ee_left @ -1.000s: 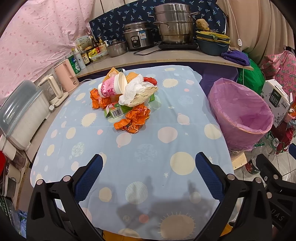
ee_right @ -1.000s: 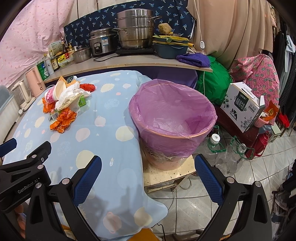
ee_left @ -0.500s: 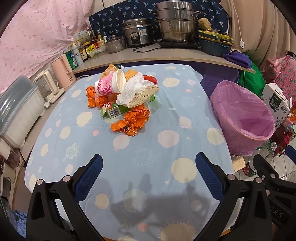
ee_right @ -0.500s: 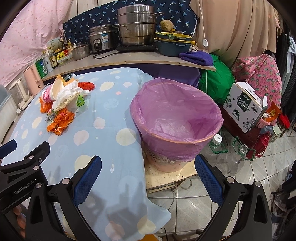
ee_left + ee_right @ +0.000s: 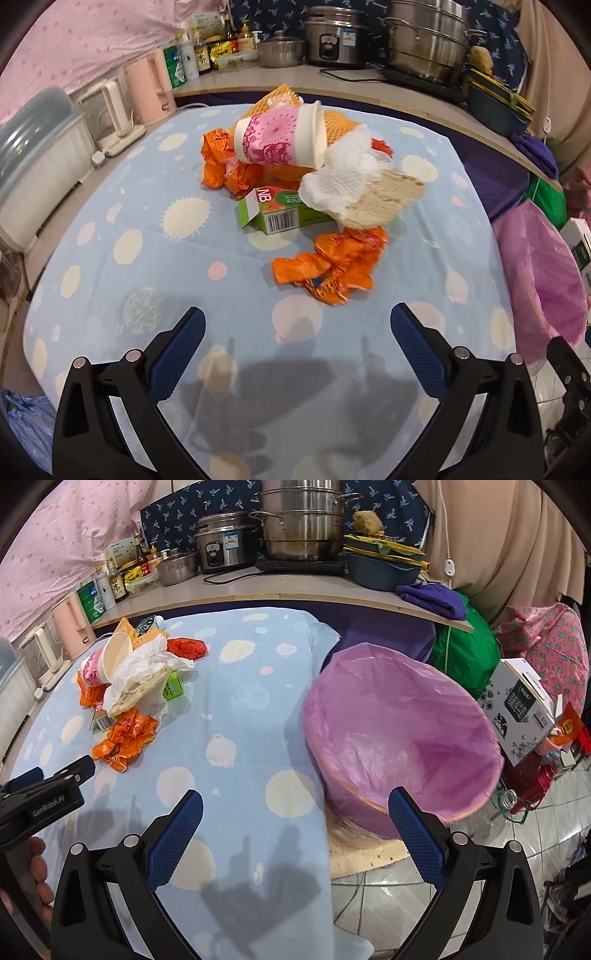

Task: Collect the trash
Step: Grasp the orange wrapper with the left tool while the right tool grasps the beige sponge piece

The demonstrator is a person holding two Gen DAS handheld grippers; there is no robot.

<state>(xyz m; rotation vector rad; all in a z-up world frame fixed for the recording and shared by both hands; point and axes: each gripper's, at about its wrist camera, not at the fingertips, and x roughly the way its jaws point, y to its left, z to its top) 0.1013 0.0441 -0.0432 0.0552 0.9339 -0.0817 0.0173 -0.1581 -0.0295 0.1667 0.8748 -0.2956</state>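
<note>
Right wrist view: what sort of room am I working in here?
Most likely a cramped home kitchen. A rice cooker and a stacked steamer pot stand on the shelf behind the cloth-covered table, with sauce bottles alongside and a lined trash bin on the floor.

This is a cramped home kitchen. A wooden counter (image 5: 288,590) carries a rice cooker (image 5: 221,542), a stacked steamer (image 5: 303,517), a steel bowl (image 5: 176,568) and sauce bottles (image 5: 110,585). Before the counter stands a table (image 5: 240,701) under a dotted blue cloth. Right of the table is a lined bin (image 5: 399,731) on a tiled floor (image 5: 517,849).
</note>
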